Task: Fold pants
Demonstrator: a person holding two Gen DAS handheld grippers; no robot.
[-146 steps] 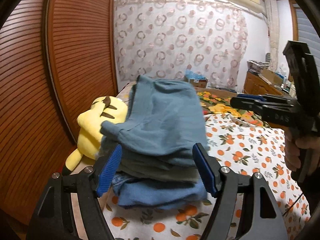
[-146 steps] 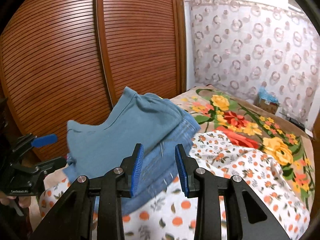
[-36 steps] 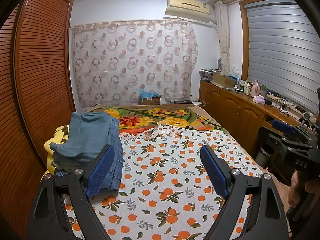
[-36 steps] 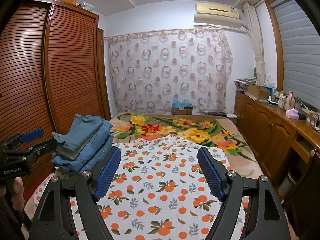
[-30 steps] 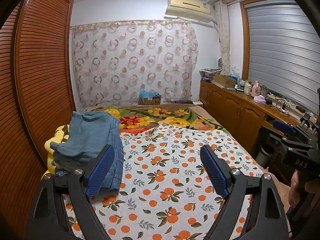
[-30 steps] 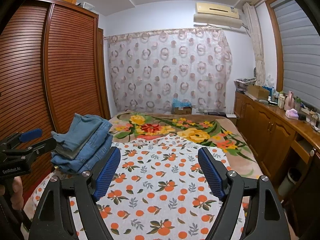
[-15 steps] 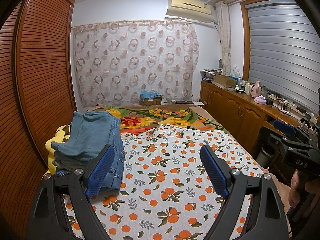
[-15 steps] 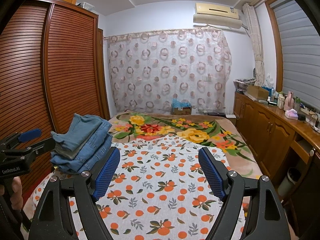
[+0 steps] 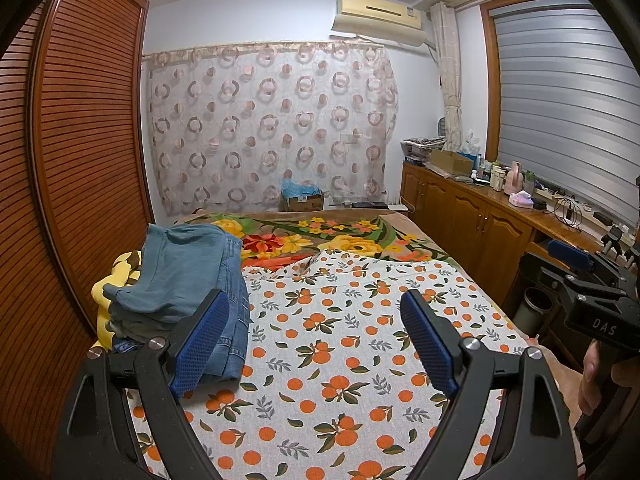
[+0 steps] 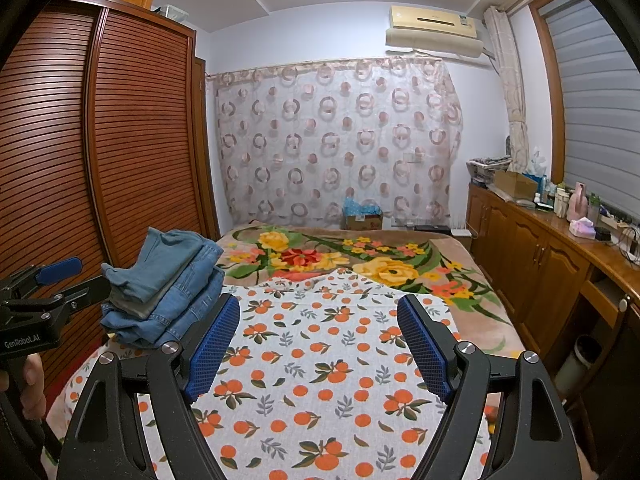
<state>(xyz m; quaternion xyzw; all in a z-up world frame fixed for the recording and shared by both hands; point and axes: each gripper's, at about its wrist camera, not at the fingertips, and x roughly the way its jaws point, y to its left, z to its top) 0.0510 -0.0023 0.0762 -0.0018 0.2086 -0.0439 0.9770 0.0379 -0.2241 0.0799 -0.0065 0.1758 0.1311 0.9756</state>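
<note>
Two side-by-side wrist views along the bed (image 9: 320, 360), curtain-ward.

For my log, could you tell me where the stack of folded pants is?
In both views the stack of folded pants sits at the bed's left edge beside the slatted wardrobe, partly over a yellow plush toy.

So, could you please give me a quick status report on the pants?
Left claw open, empty. Right claw open, empty. Folded pants stacked at the bed's left edge. Orange-print sheet ahead, nothing in the way.
</note>
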